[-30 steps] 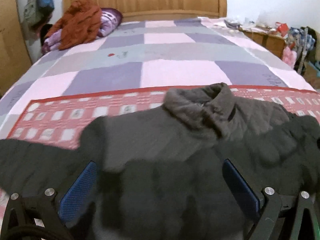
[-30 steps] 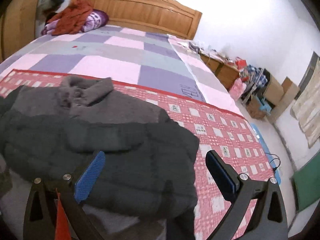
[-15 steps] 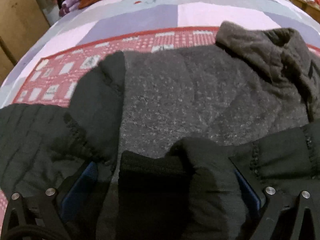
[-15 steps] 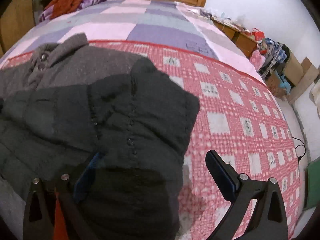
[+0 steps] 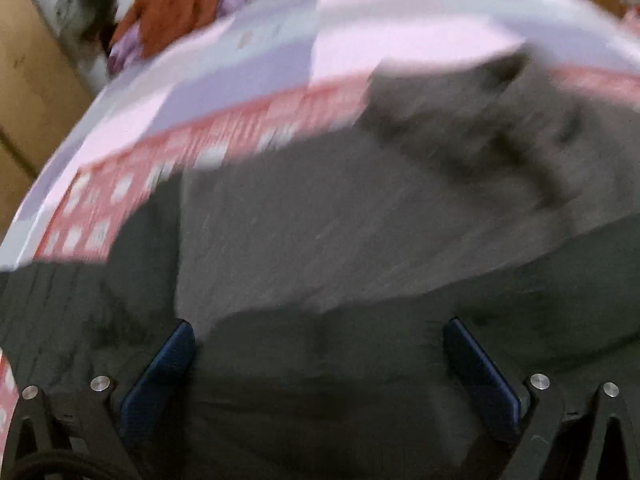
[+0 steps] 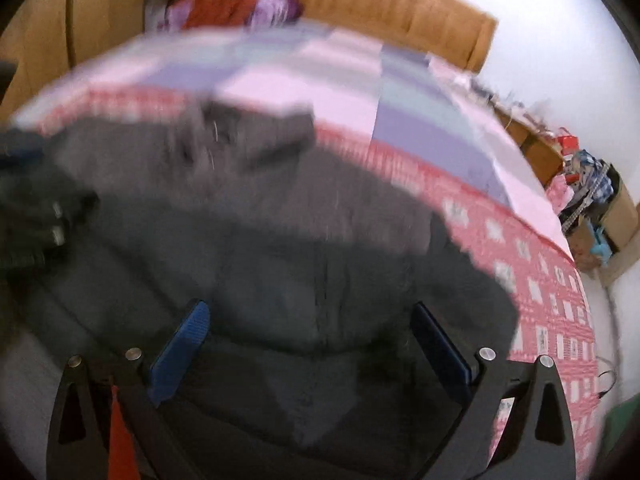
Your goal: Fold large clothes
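The left gripper (image 5: 318, 326) has its two blue fingers (image 5: 170, 356) spread wide apart, and nothing is pinched between them. Dark cloth lies under and between them. The right gripper (image 6: 310, 312) is spread wide too, with two blue fingers (image 6: 182, 344) and nothing held. It hangs over the same dark cloth.

That cloth is one big dark grey jacket (image 5: 360, 220). It lies on the near part of the bed, on top of one red and white blanket (image 6: 540, 292). Its collar (image 5: 444, 96) points toward the far end of the bed. A darker sleeve (image 5: 60, 312) lies out to the left in the left view. In the right view the jacket's right side looks folded over onto its middle, but both views are blurry, so small parts are hard to make out.

Past the blanket there is one bedcover (image 6: 320, 68) with pink, purple and grey squares. At the far end stands one wooden headboard (image 6: 400, 4). One orange-red garment (image 5: 172, 0) lies heaped near it, touching something purple (image 6: 276, 8). To the right of the bed there is a pile of mixed things (image 6: 588, 184) by the white wall.
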Demonstrator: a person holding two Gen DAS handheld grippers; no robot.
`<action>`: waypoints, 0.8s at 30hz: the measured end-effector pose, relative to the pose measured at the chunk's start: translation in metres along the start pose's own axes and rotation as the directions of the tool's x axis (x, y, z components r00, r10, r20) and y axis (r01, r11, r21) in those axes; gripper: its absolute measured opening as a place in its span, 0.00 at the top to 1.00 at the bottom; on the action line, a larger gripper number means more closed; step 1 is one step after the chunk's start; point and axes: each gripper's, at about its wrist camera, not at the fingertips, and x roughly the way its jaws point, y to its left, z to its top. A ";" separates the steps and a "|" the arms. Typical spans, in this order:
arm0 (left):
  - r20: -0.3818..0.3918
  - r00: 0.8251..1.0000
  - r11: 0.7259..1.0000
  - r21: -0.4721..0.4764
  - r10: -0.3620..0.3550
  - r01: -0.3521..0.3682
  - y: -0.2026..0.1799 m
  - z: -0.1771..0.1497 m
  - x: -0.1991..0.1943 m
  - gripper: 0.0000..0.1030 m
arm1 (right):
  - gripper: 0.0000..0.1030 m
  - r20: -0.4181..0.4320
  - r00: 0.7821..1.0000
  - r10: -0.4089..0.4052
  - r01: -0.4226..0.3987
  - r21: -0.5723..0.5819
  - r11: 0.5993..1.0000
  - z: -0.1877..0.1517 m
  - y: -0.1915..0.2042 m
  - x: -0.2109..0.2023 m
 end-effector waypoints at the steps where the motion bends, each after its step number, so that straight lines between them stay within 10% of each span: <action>1: -0.004 1.000 0.999 -0.037 -0.012 0.012 0.013 -0.004 0.003 0.00 | 0.01 -0.037 0.999 -0.026 0.026 -0.007 1.000 -0.008 -0.009 0.011; 5: -0.023 0.997 0.992 -0.110 -0.070 0.067 0.040 -0.012 0.010 0.00 | 0.02 -0.078 0.991 -0.112 0.127 0.218 0.968 -0.041 -0.085 0.017; 8: -0.012 0.999 0.996 -0.077 -0.052 0.051 0.033 -0.012 0.005 0.00 | 0.02 -0.091 0.996 -0.017 0.045 0.315 0.948 -0.053 -0.107 0.015; 13: 0.013 0.996 0.989 -0.113 -0.090 0.091 0.039 -0.011 -0.014 0.00 | 0.02 0.002 0.991 -0.136 0.134 0.165 0.977 -0.035 -0.061 -0.019; 19: 0.100 0.981 0.969 -0.168 -0.164 0.179 0.066 -0.017 -0.050 0.00 | 0.02 0.110 0.994 0.017 -0.031 0.123 0.992 -0.007 0.025 -0.050; 24: 0.122 0.988 0.965 -0.232 -0.093 0.120 0.121 -0.032 -0.065 0.00 | 0.02 0.090 0.994 0.055 -0.062 0.077 0.995 0.010 0.096 -0.040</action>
